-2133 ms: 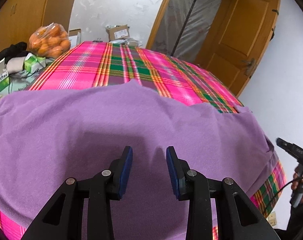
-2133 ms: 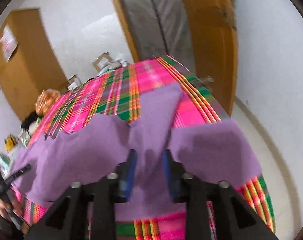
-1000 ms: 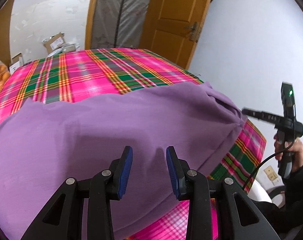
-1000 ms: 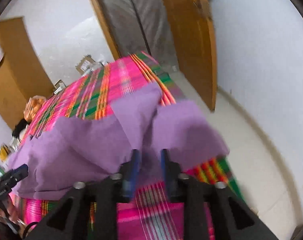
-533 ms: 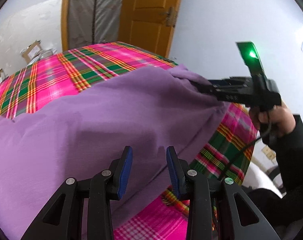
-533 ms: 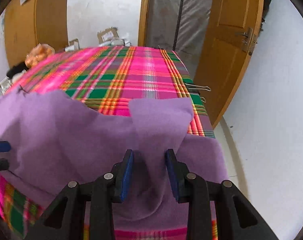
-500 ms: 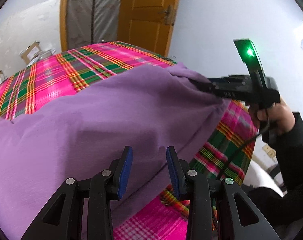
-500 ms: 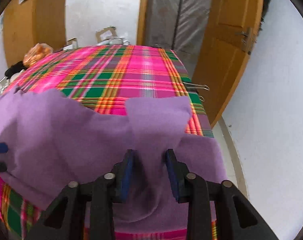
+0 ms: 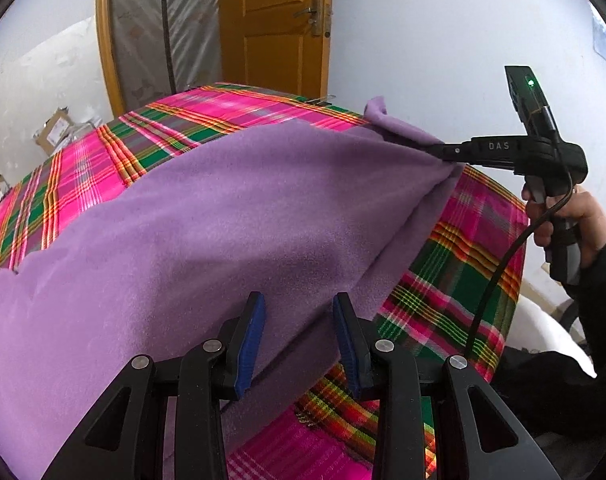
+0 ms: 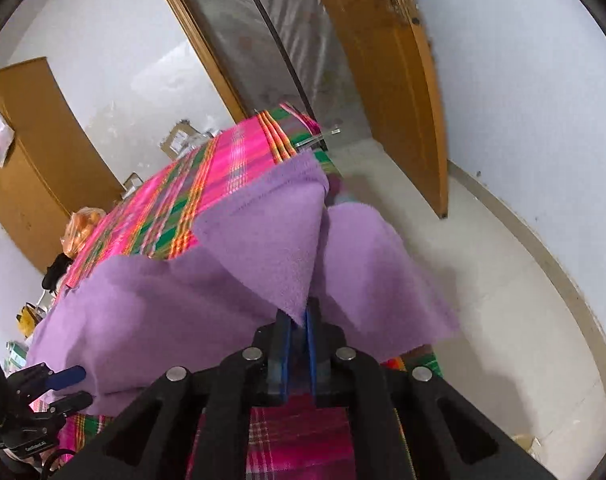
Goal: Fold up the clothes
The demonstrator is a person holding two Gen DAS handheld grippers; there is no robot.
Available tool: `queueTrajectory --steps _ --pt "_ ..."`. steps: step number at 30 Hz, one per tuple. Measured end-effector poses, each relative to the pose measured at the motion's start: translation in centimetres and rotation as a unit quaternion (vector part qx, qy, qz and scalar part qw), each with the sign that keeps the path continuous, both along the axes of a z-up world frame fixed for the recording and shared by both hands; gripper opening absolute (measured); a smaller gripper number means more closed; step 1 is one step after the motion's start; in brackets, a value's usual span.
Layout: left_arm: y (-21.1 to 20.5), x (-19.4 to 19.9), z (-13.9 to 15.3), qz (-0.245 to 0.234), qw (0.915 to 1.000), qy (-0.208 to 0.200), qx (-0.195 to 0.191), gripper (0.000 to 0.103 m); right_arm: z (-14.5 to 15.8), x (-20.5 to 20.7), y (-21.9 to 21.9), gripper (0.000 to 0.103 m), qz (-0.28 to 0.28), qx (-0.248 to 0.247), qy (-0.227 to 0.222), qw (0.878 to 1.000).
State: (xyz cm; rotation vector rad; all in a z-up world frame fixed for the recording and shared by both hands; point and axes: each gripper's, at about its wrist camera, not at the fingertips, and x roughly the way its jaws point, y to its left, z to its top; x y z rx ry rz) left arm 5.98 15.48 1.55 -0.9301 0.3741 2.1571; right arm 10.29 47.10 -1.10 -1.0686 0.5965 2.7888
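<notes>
Two claws: both over the purple garment (image 9: 207,216)
Left claw (image 9: 299,336): wide, empty
Right claw (image 10: 297,344): clamped on garment's corner, lifted off plaid desk (image 9: 463,280)

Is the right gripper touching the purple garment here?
Touching. The right wrist view shows the right gripper shut on a fold of the purple garment, the cloth pinched between its blue pads.

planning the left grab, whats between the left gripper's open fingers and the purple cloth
Nothing: in the left wrist view the left gripper hangs open directly over the purple cloth.
</notes>
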Motion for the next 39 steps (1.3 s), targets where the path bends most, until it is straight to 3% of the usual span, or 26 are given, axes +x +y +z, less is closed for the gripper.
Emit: queueTrajectory --steps 3,4,10,16,18,19,20,24,27,30,32,35,37,39 --pt "-0.1 -0.2 0.0 0.003 0.9999 -0.005 0.008 0.036 1.0 -0.3 -2.0 0.030 0.012 0.086 -0.003 0.996" --pt "-0.2 -0.3 0.0 0.005 0.9999 -0.006 0.011 0.034 1.2 -0.5 -2.7 0.031 0.018 0.109 -0.001 0.994" --pt "-0.5 -0.5 0.0 0.012 0.9998 -0.008 0.014 0.027 1.9 -2.0 -5.3 0.031 0.037 0.207 -0.008 0.978" --pt "-0.4 -0.5 0.0 0.012 0.9998 -0.009 0.015 0.027 1.4 -3.0 -7.1 0.031 0.068 0.264 -0.026 0.962" --pt "-0.5 -0.5 0.0 0.012 0.9998 -0.010 0.016 0.027 1.2 -3.2 -7.0 0.031 0.071 0.263 -0.026 0.962" --pt "-0.5 -0.5 0.0 0.012 0.9997 -0.010 0.017 0.027 1.2 -3.0 -6.6 0.024 0.065 0.254 -0.024 0.965" --pt "-0.5 -0.6 0.0 0.012 0.9997 -0.011 0.017 0.027 1.3 -2.8 -6.2 0.005 0.059 0.246 -0.021 0.967" --pt "-0.4 -0.7 0.0 0.016 0.9997 -0.011 0.017 0.022 2.4 -0.5 -2.8 0.005 0.018 0.148 0.020 0.989" --pt "-0.5 -0.7 0.0 0.019 0.9996 -0.012 0.019 0.018 2.5 2.0 0.7 0.005 -0.015 0.024 0.060 0.998" --pt "-0.6 -0.8 0.0 0.021 0.9995 -0.012 0.020 0.015 0.6 4.0 4.1 0.005 -0.055 -0.118 0.077 0.989" --pt "-0.7 -0.7 0.0 0.022 0.9995 -0.013 0.020 0.014 -1.7 4.8 5.7 0.005 -0.080 -0.185 0.057 0.978" --pt "-0.7 -0.6 0.1 0.021 0.9995 -0.012 0.019 0.012 -2.2 5.6 6.5 0.004 -0.084 -0.210 0.063 0.972" --pt "-0.6 -0.6 0.2 0.021 0.9996 -0.011 0.019 0.011 -2.3 6.0 6.9 0.012 -0.083 -0.222 0.070 0.969" --pt "-0.6 -0.7 0.3 0.021 0.9996 -0.010 0.019 0.009 -2.2 5.7 7.2 0.031 -0.081 -0.235 0.076 0.966"
